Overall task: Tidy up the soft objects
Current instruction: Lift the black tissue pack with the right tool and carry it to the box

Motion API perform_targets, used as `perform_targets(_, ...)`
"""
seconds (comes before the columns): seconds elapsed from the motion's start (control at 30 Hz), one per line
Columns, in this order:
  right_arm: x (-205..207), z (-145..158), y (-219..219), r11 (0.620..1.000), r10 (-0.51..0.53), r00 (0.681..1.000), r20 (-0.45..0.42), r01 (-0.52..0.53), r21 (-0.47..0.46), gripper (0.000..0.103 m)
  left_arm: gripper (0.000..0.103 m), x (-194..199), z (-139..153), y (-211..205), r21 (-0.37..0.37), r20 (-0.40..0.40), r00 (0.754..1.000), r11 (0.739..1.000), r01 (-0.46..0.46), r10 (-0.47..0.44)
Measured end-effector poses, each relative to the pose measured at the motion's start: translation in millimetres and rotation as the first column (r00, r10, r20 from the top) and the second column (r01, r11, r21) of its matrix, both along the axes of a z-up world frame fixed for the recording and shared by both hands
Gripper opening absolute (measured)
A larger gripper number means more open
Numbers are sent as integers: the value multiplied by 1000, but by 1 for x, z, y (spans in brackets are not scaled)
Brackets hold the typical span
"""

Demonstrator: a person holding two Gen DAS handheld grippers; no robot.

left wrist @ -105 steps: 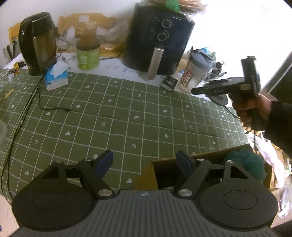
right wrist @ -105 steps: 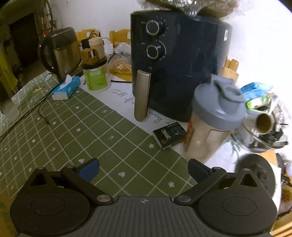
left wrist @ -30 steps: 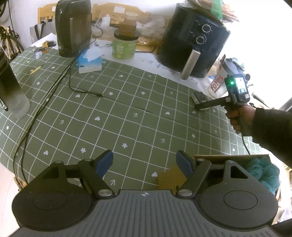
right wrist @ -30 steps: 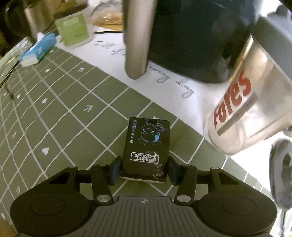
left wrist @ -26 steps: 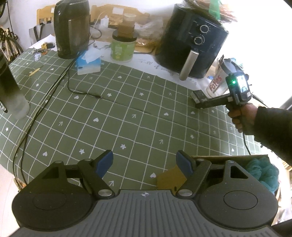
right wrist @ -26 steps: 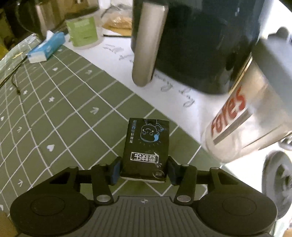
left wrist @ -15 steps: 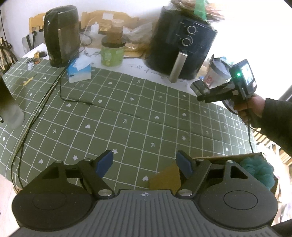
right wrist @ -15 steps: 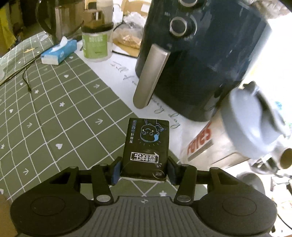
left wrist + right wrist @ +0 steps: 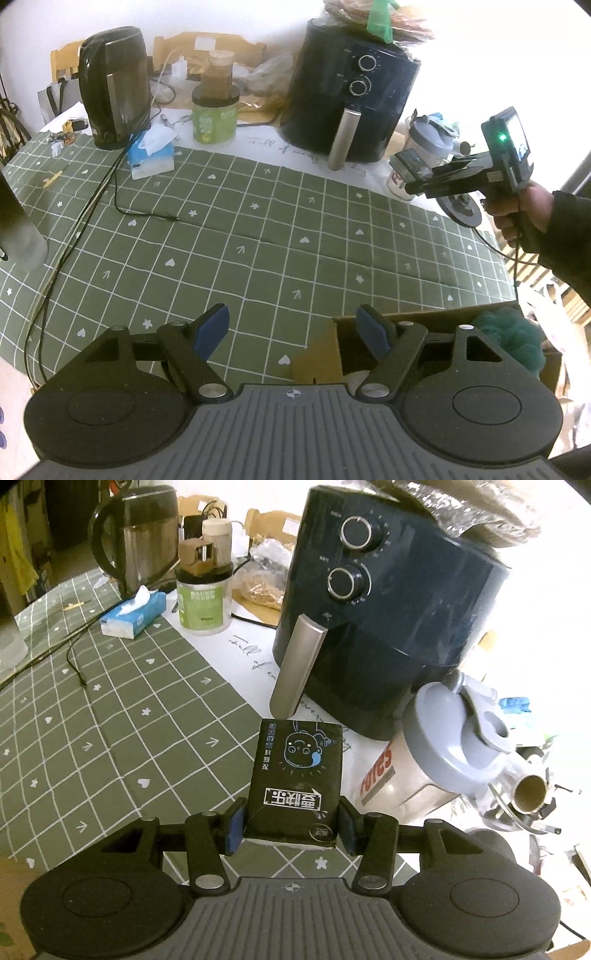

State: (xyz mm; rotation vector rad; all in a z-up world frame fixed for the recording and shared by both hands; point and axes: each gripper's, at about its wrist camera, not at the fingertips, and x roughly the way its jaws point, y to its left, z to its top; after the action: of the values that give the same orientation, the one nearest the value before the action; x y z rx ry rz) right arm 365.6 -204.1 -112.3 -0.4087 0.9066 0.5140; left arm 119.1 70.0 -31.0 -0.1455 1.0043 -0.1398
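Right wrist view, nearest first: the right gripper has its jaws closed about halfway, both blue pads pressed on the sides of a black tissue pack, which is held clear above the green checked tablecloth. At 2 o'clock from the pack stands a shaker bottle with a grey lid; at 12 o'clock, farther back, the dark blue air fryer. At 10 o'clock lie a blue tissue box, a green-labelled jar and, farthest, a kettle.

From the left wrist, the left gripper stands wide apart with nothing between its pads. Just beyond its right finger, at 4 o'clock, a cardboard box holds a teal fluffy item. At 2 o'clock a hand carries the right gripper and pack above the table.
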Motion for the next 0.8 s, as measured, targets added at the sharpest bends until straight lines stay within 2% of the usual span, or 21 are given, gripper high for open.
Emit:
perform_targets(0.4, -34, 42, -28, 995, -26, 1000, 6, 25, 95, 53, 76, -7, 8, -12, 11, 23, 999, 1000, 29, -30)
perform_targets(0.8, -91, 87, -51, 982, -24, 1000, 10, 22, 186, 53, 76, -15, 17, -25, 11, 55, 997, 999, 52, -52)
